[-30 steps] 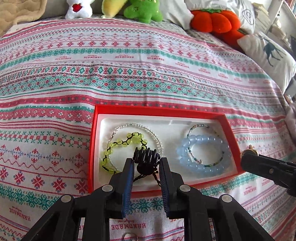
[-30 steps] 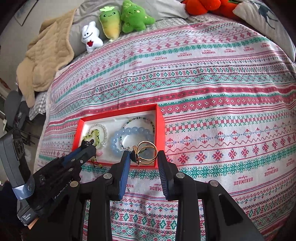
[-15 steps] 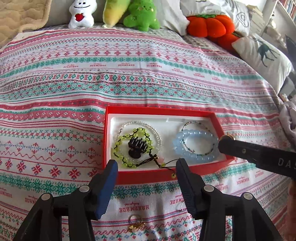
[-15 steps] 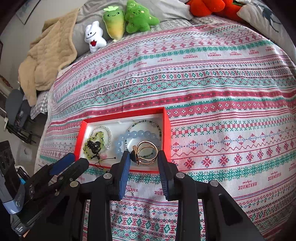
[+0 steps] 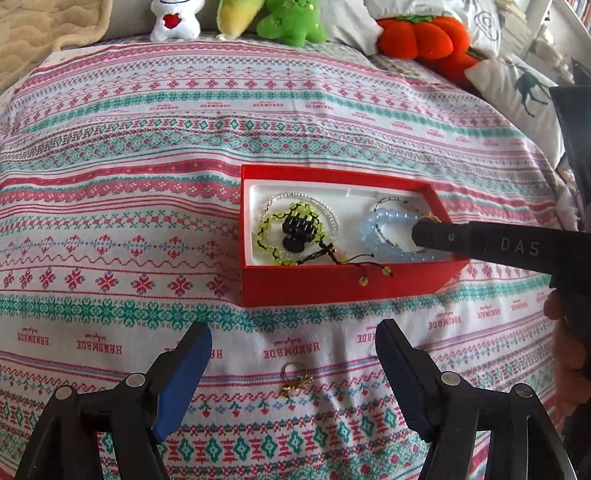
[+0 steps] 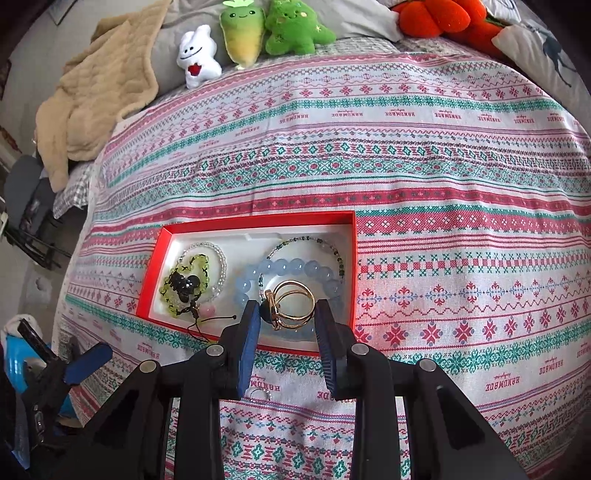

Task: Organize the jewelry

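Nearest in the left wrist view, the left gripper (image 5: 293, 354) points steeply down at the patterned bedspread (image 5: 110, 206), its jaws spread wide and empty, having just been opening. A small gold ring (image 5: 295, 376) lies on the cloth between its fingers, which the right wrist view almost hides. Beyond it sits the red jewelry box (image 5: 332, 286), where the black claw clip (image 5: 295, 232) now rests on the green bead bracelet (image 5: 273, 221); a second ago that clip was pinched in these jaws. Only the right wrist view shows the right gripper (image 6: 286, 314) partly closed on a gold ring set (image 6: 291, 304), held over the pale blue bead bracelet (image 6: 280, 267) in the box. Plush toys (image 6: 255, 33) line the far edge.
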Tool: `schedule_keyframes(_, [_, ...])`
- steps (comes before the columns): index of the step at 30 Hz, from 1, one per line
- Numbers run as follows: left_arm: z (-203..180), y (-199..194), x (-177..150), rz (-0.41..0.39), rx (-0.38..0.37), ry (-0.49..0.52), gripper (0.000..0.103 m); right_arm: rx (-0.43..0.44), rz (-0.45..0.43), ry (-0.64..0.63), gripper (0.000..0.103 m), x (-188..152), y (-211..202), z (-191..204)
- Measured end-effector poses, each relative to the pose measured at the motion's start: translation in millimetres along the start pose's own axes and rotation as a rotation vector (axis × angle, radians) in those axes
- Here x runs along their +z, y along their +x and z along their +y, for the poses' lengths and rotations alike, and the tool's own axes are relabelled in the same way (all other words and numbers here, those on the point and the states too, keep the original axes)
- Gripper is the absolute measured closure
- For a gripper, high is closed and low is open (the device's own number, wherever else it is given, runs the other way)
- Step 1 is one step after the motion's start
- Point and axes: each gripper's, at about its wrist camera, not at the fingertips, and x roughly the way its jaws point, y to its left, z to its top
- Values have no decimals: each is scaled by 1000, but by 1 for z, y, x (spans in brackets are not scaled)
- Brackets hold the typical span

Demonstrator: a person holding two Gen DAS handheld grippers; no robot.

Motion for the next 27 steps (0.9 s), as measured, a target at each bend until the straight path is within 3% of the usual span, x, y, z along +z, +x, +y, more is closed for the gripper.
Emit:
schedule_keyframes(2, [3, -1, -1, 6, 2, -3, 21, 13, -2, -7, 70, 1, -1, 1])
schedule_keyframes(4, [7, -2, -1, 12, 5, -12, 20, 25, 1, -17, 61, 1, -2, 3])
schedule_keyframes(6, [12, -1, -1, 22, 5, -27, 20, 33, -7, -26, 45, 0, -5, 4])
schedule_keyframes(7, [14, 0, -2, 30, 4, -35, 20, 34, -11, -32, 44, -1, -8, 5])
schedule_keyframes(17, [24, 1, -20, 76, 12, -37, 19, 1, -1, -83, 42, -19, -28, 3])
schedule_keyframes(27, [36, -1, -50, 107, 11, -50, 19, -46, 49, -145, 42, -62, -39, -1])
